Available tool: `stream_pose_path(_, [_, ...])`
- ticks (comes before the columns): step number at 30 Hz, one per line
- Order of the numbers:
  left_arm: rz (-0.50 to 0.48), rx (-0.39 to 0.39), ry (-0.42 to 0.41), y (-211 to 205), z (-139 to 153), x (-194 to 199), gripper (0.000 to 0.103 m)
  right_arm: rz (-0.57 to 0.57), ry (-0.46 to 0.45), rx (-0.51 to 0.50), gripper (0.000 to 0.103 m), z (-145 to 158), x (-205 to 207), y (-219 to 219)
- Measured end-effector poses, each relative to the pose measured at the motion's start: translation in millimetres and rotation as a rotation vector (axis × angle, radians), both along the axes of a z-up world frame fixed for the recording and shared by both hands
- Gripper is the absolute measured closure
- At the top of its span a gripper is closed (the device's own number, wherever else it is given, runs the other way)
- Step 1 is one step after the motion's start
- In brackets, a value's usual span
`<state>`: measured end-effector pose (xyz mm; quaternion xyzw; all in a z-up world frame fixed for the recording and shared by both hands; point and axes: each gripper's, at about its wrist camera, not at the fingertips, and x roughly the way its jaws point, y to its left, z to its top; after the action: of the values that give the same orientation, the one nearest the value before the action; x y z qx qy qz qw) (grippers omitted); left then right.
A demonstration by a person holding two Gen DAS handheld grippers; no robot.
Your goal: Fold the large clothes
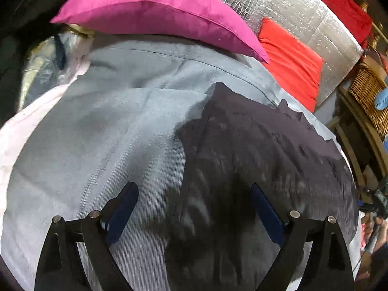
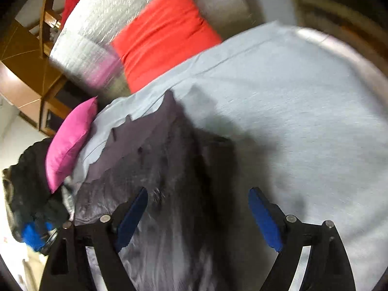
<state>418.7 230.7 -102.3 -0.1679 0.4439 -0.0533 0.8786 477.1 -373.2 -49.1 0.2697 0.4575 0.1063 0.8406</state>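
Silver quilted headboard [image 1: 303, 31], wooden furniture [image 2: 26, 77], wicker basket [image 1: 368, 97]

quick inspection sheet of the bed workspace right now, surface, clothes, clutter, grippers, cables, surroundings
surface: light blue-grey ribbed bedsheet spread over the bed, lightly creased.
job's things: dark grey garment lying on the sheet, partly rumpled, held by neither gripper.
clutter: magenta pillow and red-orange cushion at the head end.
grippers: left gripper open above the garment's edge; right gripper open, nothing between its blue pads.
cables: nothing seen.
surroundings: silver quilted headboard; woven wicker basket; wooden furniture.
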Motion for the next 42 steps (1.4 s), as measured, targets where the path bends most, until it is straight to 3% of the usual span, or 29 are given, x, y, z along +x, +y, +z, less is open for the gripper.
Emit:
stream_pose_path(3, [-0.046, -0.02, 0.038, -7, -9, 16, 0.01, 0.06, 0.07, -0.023, 0.021, -21, 16, 19])
stream_pose_path(4, [-0.057, -0.007, 0.047, -11, -11, 19, 0.014, 0.069, 0.068, -0.038, 0.051, -23, 18, 21])
stream_pose_path(5, [-0.081, 0.008, 0.044, -17, -12, 23, 0.047, 0.094, 0.049, -0.058, 0.075, -17, 21, 28])
stream_pose_path(6, [-0.106, 0.002, 0.056, -22, -13, 24, 0.064, 0.101, 0.019, -0.096, 0.081, -6, 18, 34])
stream_pose_path(8, [-0.099, 0.065, 0.031, -33, -8, 21, 0.07, 0.13, -0.058, -0.215, 0.088, 17, 10, 49])
stream_pose_path(10, [-0.101, 0.089, 0.038, -37, -17, 23, 0.071, 0.108, -0.05, -0.243, 0.087, 8, 8, 44])
stream_pose_path(12, [-0.082, 0.106, 0.05, -38, -20, 26, 0.07, 0.063, 0.018, -0.215, 0.085, -29, 12, 38])
stream_pose_path(15, [-0.063, 0.241, 0.025, -52, 0, 19, 0.065, 0.03, -0.022, -0.186, 0.077, -26, 4, 37])
stream_pose_path(16, [-0.056, 0.285, -0.002, -56, 10, 12, 0.065, 0.014, -0.007, -0.174, 0.068, -21, 3, 33])
stream_pose_path(17, [-0.036, 0.333, -0.034, -58, 20, 4, 0.061, -0.002, -0.002, -0.191, 0.055, -15, -1, 30])
stream_pose_path(19, [0.025, 0.421, -0.12, -58, 43, -15, 0.045, -0.047, -0.038, -0.277, 0.042, 6, -9, 28])
stream_pose_path(20, [0.053, 0.445, -0.163, -61, 53, -25, 0.032, -0.074, -0.083, -0.334, 0.042, 18, -18, 33])
stream_pose_path(21, [0.068, 0.456, -0.197, -65, 61, -32, 0.026, -0.09, -0.129, -0.366, 0.041, 33, -26, 37])
stream_pose_path(23, [0.053, 0.471, -0.244, -82, 72, -43, 0.025, -0.079, -0.19, -0.369, 0.033, 51, -37, 49])
stream_pose_path(26, [-0.003, 0.489, -0.24, -112, 70, -52, 0.025, 0.022, -0.266, -0.424, 0.033, 64, -55, 92])
stream_pose_path(28, [-0.03, 0.497, -0.207, -131, 55, -51, 0.025, 0.078, -0.277, -0.511, 0.032, 56, -57, 123])
stream_pose_path(31, [0.0, 0.505, -0.093, -136, 21, -48, 0.025, 0.123, -0.161, -0.762, 0.032, 7, -54, 152])
stream_pose_path(32, [0.002, 0.482, -0.066, -133, 9, -48, 0.024, 0.135, -0.146, -0.776, 0.032, -8, -54, 149])
stream_pose_path(35, [0.017, 0.464, -0.093, -125, 1, -53, 0.023, 0.071, -0.147, -0.692, 0.031, -11, -57, 134])
stream_pose_path(42, [0.022, 0.436, -0.065, -118, 11, -54, 0.023, 0.048, -0.138, -0.654, 0.029, -1, -60, 131])
